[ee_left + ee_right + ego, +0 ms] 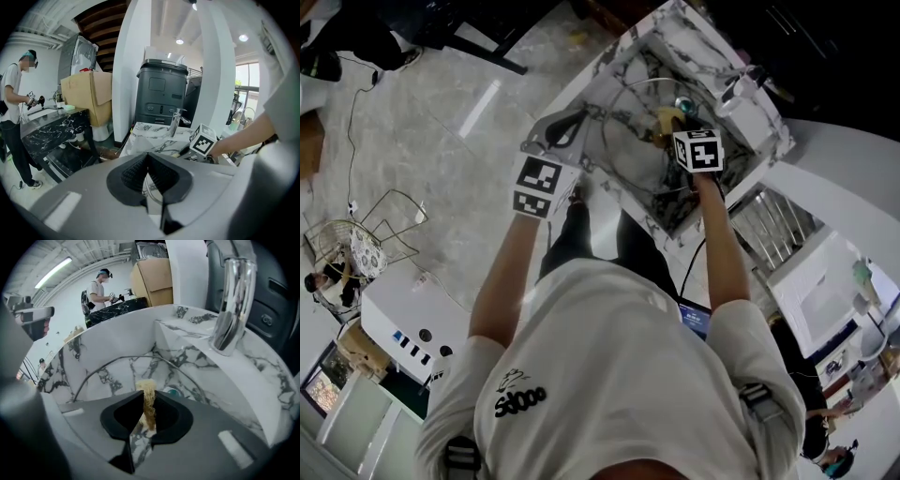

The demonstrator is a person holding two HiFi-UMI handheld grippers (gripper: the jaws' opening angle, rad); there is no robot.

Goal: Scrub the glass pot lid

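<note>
Marble sink (108,341) holds glass lid (637,141); right claw (148,406) pinches fibrous scrubber (147,387).

Floor: pale grey marbled tiles (441,122) are catching a streak of light.
Pillar: a white column (136,61) is rising to the ceiling.
Light: ceiling spots (179,41) are glowing; a window (246,84) is letting in daylight.
Furniture: a cardboard box (89,91) is standing by a black marble bench (51,126).

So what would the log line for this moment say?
left gripper: shut on lid | right gripper: shut on scrubber | lid in sink
</note>
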